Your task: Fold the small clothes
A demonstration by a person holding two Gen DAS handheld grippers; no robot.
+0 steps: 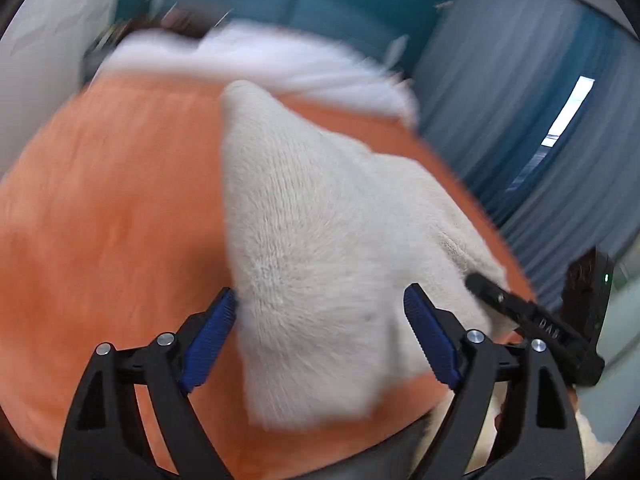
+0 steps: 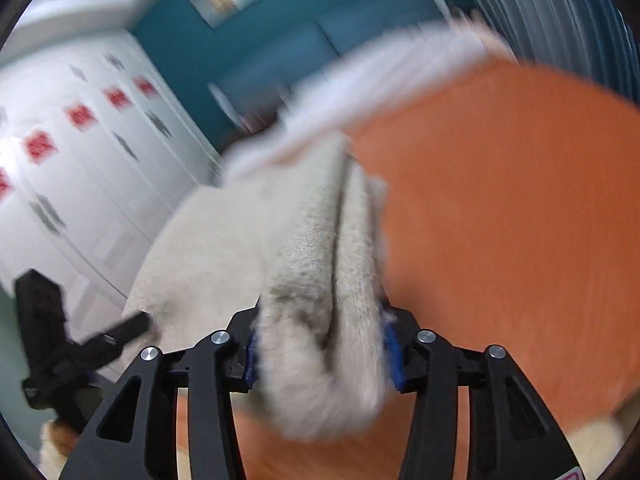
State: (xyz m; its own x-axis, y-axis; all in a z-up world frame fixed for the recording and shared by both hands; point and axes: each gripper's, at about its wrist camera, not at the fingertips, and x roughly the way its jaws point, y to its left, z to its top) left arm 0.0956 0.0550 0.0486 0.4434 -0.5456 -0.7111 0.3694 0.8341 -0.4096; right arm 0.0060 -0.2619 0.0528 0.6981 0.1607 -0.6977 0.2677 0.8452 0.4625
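A cream fuzzy garment (image 1: 316,248) lies over an orange fleece surface (image 1: 112,216). My left gripper (image 1: 320,316) is open, its blue pads (image 1: 210,340) on either side of the garment's near part. My right gripper (image 2: 320,344) is shut on a bunched fold of the same cream garment (image 2: 320,280). The right gripper also shows at the right of the left wrist view (image 1: 532,316), at the garment's edge. The left gripper shows at the lower left of the right wrist view (image 2: 100,344). Both views are motion-blurred.
A white cloth (image 1: 260,60) lies at the far edge of the orange surface, also in the right wrist view (image 2: 360,92). A blue curtain (image 1: 520,100) hangs on the right. White cabinet doors (image 2: 80,160) and a teal wall (image 2: 280,40) stand behind.
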